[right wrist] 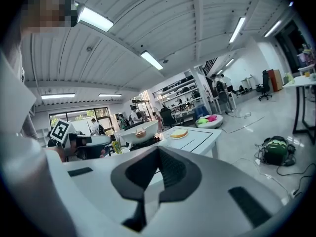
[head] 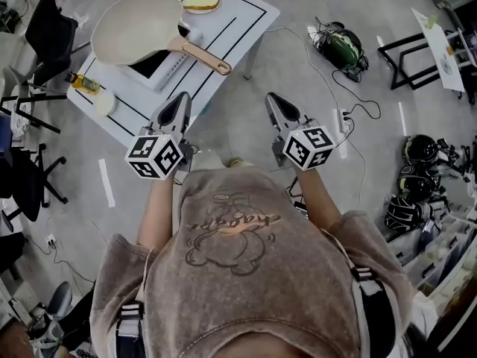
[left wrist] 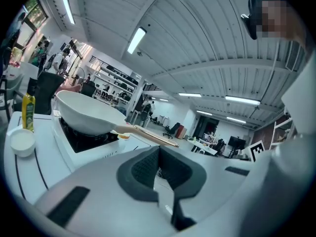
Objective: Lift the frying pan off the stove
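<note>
Both claws hover short of the counter [head: 246, 13], touching nothing, so the lift looks not yet begun. The left claw [head: 181, 101] is pressed together and empty, and the right claw [head: 276, 101] is the same, jaws together on nothing. Ahead of the left claw, the frying pan [head: 138, 27] sits on the stove [head: 160, 67], its handle [head: 203, 55] jutting back towards the claws, handy for a grab. I reckon the jaws must part first.

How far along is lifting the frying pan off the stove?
Nothing is done: the frying pan sits on the stove. Nothing is in hand: left gripper and right gripper are shut, empty, away from it. Reaching, gripping the handle and lifting remain.
</note>
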Action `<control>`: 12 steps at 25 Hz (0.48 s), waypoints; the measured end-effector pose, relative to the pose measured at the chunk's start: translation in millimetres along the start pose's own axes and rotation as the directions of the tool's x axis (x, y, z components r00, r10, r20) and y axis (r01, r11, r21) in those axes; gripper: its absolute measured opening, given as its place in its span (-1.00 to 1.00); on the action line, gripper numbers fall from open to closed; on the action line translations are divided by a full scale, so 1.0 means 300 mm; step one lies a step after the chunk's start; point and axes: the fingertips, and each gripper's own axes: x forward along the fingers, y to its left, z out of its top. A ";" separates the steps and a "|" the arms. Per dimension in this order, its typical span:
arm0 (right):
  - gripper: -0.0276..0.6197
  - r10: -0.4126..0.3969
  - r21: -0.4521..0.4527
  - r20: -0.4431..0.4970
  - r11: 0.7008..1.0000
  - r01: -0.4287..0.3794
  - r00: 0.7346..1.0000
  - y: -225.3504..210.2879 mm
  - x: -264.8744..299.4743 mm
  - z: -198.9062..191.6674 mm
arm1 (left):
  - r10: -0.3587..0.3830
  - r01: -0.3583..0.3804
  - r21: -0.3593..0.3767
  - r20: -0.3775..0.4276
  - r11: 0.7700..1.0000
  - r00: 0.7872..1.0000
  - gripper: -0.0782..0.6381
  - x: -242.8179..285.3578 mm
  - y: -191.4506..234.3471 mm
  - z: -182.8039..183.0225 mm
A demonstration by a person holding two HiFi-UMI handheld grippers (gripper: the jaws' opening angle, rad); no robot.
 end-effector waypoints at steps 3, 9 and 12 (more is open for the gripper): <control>-0.92 -0.001 0.010 0.006 1.000 0.001 1.000 -0.002 0.019 0.009 | -0.013 0.013 -0.009 -0.006 1.000 1.000 -0.77 0.019 0.000 0.010; -0.92 -0.022 0.038 0.020 0.999 0.022 1.000 0.009 0.065 0.027 | -0.050 0.050 -0.027 -0.016 0.998 0.999 -0.77 0.056 0.022 0.048; -0.92 -0.028 0.041 0.028 0.999 0.027 0.999 0.020 0.083 0.048 | -0.072 0.071 -0.026 -0.022 0.997 0.997 -0.77 0.072 0.025 0.075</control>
